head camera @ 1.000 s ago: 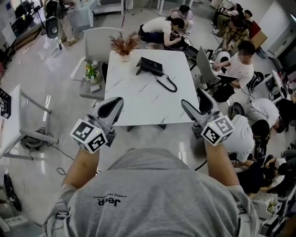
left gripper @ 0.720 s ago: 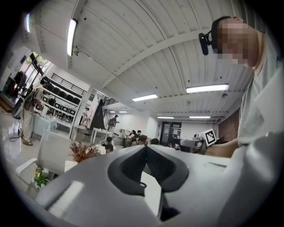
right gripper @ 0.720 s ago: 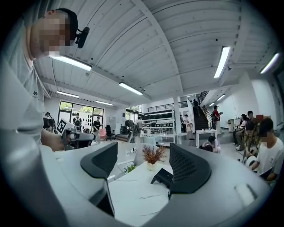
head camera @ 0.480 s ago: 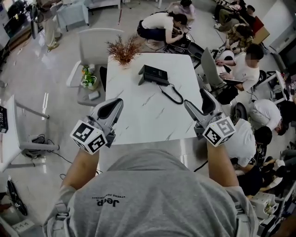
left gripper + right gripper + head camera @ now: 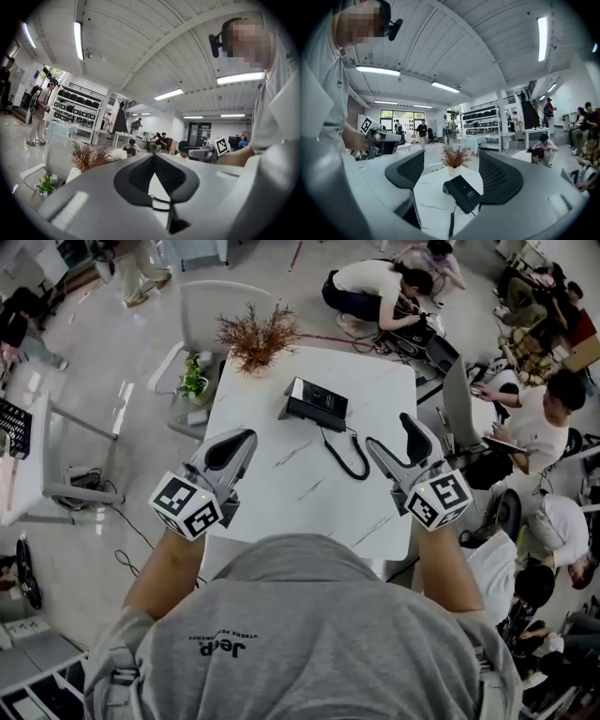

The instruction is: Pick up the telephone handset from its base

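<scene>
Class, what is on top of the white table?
On the table: a black telephone, its coiled cord, and a dried plant at the far edge. The left tongs, right tongs and the person's shoulders cover the near edge; anything there is hidden.

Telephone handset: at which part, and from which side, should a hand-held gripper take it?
Take its middle, jaws across the narrow width, coming down from above: the telephone lies flat on the table. The right hand-held gripper is open and faces it. Its exact outline is unclear here.
</scene>
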